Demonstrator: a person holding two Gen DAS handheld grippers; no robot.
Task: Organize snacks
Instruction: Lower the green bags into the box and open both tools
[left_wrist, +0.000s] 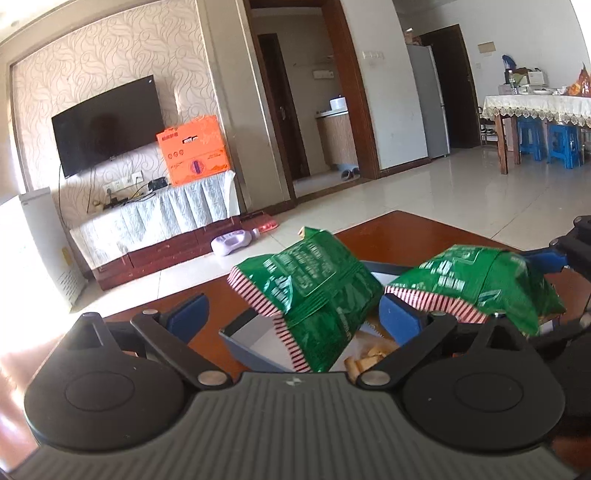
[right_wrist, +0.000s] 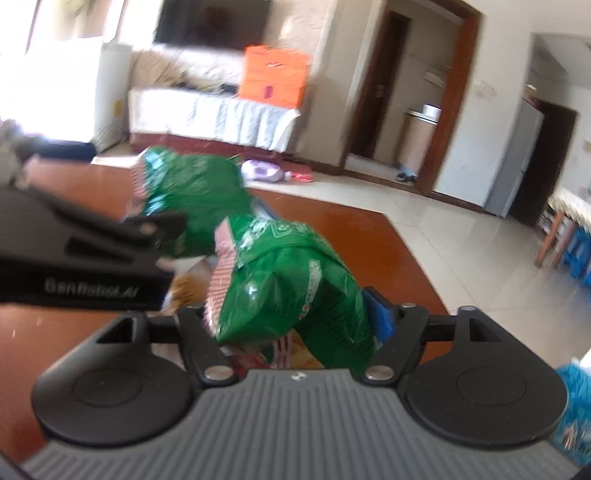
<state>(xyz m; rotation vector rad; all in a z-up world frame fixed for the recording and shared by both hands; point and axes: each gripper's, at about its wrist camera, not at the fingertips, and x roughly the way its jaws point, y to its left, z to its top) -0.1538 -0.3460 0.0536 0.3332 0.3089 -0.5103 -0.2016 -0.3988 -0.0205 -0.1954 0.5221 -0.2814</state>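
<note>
Left gripper (left_wrist: 291, 317) open astride centre green bag (left_wrist: 314, 291); right gripper (right_wrist: 295, 314) state unclear, w/ 2nd bag (right_wrist: 291, 280) between jaws: lower both squarely into tray (left_wrist: 240, 338).

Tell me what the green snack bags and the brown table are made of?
The green snack bags look like thin, shiny plastic film: they crinkle into sharp folds and catch the light. Whether foil lines them inside cannot be seen. The brown table looks like polished wood or a wood-look veneer: its red-brown top is smooth and glossy with bright reflections, though no grain shows clearly.
</note>
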